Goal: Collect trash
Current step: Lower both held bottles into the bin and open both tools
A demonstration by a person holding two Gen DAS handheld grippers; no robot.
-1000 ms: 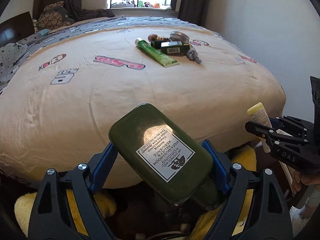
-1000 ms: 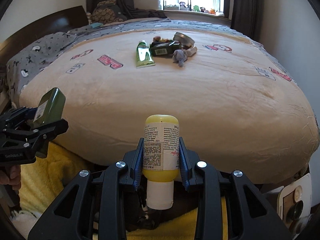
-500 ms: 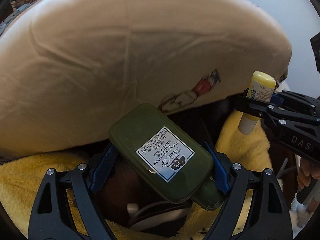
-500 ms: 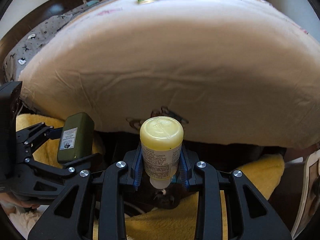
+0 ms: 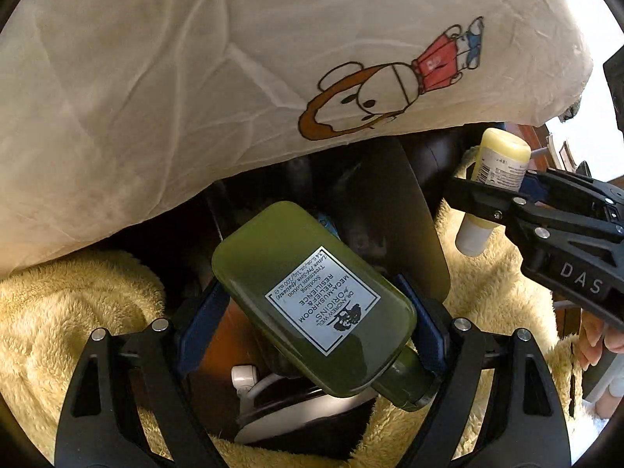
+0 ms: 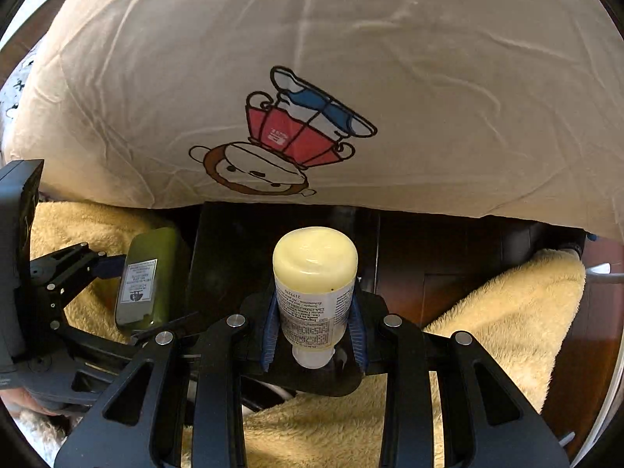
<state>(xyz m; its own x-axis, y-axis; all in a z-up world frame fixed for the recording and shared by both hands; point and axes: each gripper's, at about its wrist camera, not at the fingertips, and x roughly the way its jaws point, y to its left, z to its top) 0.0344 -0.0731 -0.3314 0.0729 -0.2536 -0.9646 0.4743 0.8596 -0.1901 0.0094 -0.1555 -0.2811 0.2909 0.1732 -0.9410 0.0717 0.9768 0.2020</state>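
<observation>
Presently, items in hand, two.

Item one: green lotion bottle [image 5: 316, 304], flat-sided, clamped across its broad body by the left tongs [image 5: 312, 312], set wide to span it; long axis skewed, cap end low toward the right finger.

Item two: yellow bottle [image 6: 314, 288], cap toward the camera, pinched narrowly in the right tongs [image 6: 314, 323]; long axis along the fingers.

Setting: both tongs point steeply down past the cream bed cover [image 5: 195, 78], over a dark gap between yellow fleece blankets [image 5: 58, 331]. A dark bin lid [image 6: 241, 249], apparently, lies directly below; the receptacle's mouth cannot be made out. Both hands seem about equally near.
</observation>
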